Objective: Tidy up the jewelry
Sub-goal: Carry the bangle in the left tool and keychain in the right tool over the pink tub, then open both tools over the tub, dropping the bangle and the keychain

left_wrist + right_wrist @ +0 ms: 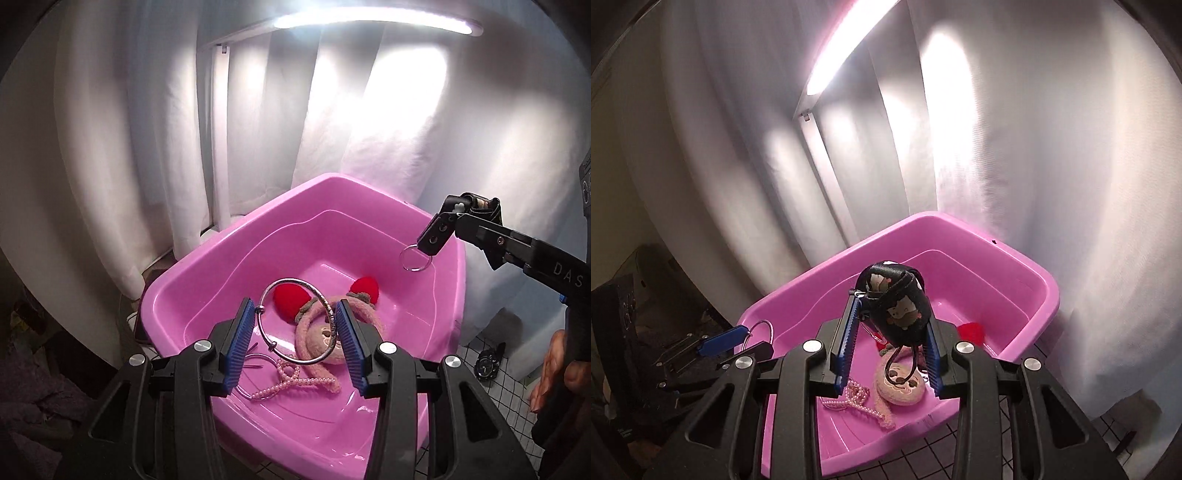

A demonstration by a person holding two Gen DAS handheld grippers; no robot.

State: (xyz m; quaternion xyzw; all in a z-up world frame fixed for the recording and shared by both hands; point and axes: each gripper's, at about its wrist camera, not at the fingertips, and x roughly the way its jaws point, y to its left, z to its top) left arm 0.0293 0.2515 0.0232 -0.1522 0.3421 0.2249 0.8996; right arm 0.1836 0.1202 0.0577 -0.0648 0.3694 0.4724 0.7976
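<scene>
The left hand-held gripper (297,325) is clamped on a thin silver metal bangle (295,321), its blue ribbed pads pressing the ring from either side above the pink plastic tub (439,295). That grip looks the shakier of the two: a smooth, hard hoop held only at two points on its edge could pivot or spring out sideways if the hand jolts. It would probably drop into the tub, though from near the rim it might skip over onto the tabletop. Below it in the tub lie a pink string of pearl beads (284,384) and a fuzzy pink knitted headband with a soft doll face and red ears (325,332), so anything released here risks tangling with them — the beads especially. Further right, the right hand-held gripper (892,332) is closed on a small black fabric strap printed with cartoon figures (897,299), which carries a silver key ring (415,258) dangling off its end (seen from the left wrist view). That loose ring could swing and catch on the tub rim or hook the bangle if the two hands come together. The tub sits on a tabletop covered in a white cloth with a black grid (964,458), where a black wristwatch (487,363) lies to the right, well apart from the tub. White curtains (147,147) hang close behind, lit by a bright strip lamp (373,22) overhead; the far left of the room is dark clutter I cannot make out.
</scene>
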